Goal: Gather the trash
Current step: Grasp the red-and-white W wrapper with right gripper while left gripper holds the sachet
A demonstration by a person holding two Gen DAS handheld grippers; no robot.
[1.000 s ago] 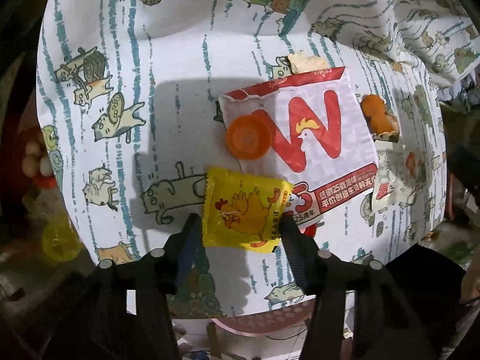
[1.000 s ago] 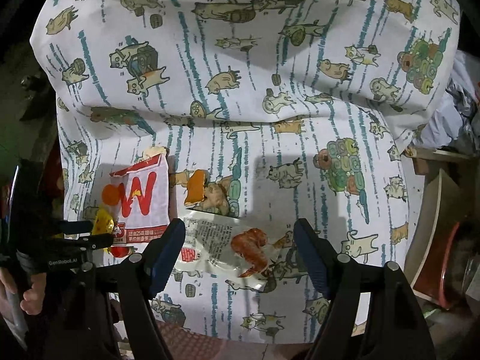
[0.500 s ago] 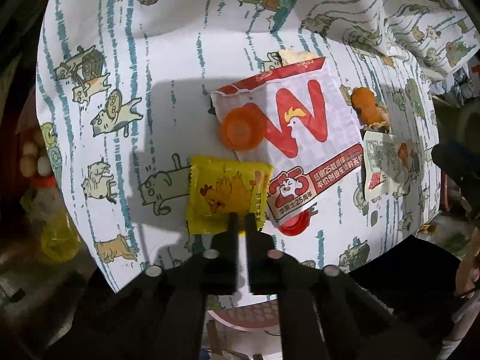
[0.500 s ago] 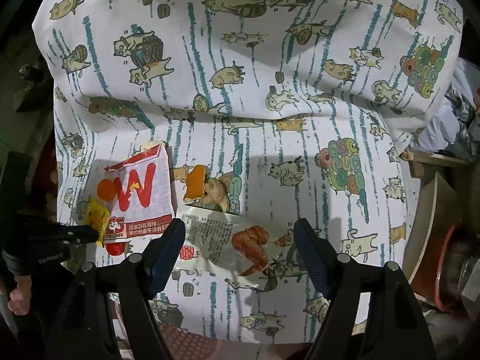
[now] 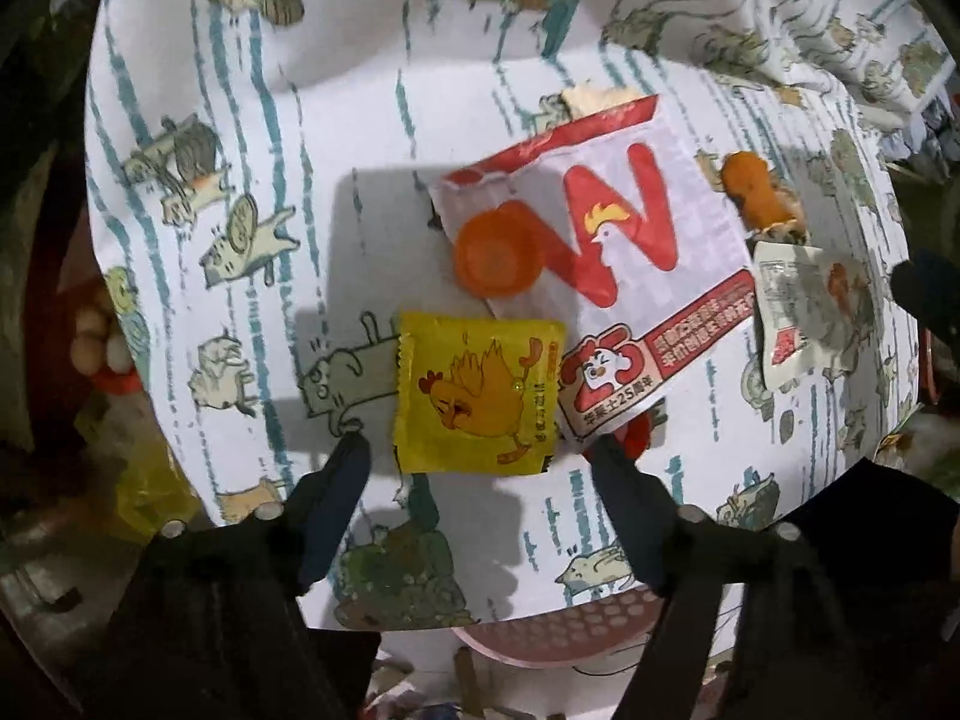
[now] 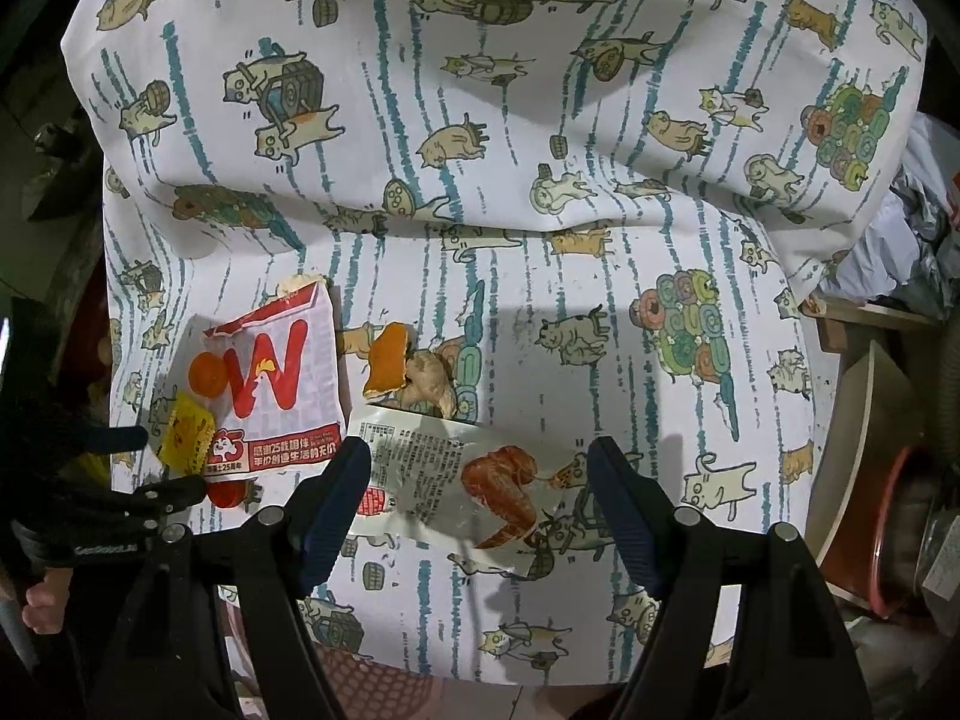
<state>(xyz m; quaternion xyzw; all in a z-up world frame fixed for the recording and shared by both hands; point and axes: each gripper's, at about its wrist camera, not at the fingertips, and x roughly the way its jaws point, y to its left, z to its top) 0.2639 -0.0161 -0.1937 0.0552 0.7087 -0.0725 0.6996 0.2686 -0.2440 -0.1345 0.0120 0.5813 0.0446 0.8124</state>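
Observation:
A yellow chicken sachet point(image 5: 477, 399) lies flat on the cat-print cloth point(image 5: 336, 120). My left gripper point(image 5: 477, 459) is open, its fingers either side of the sachet's near edge. Beside it lie a red-and-white paper bag point(image 5: 606, 276) with an orange cap point(image 5: 495, 252) on it, and a red cap point(image 5: 630, 435) under its corner. My right gripper point(image 6: 477, 459) is open over a clear chicken-wing wrapper point(image 6: 456, 480). An orange peel and food scrap point(image 6: 408, 375) lie behind the wrapper. The sachet point(image 6: 186, 441) and the left gripper point(image 6: 126, 468) show at the left of the right wrist view.
The cloth covers a raised seat-like surface with a backrest point(image 6: 480, 90). A pink basket rim point(image 5: 558, 630) sits below the front edge. Clutter and a red bowl point(image 6: 888, 522) stand at the right; dark clutter and yellow plastic point(image 5: 144, 480) are at the left.
My left gripper was open around the sachet, shut half a second ago, and is open again now; the sachet lies on the cloth. My right gripper stays open over the wrapper.

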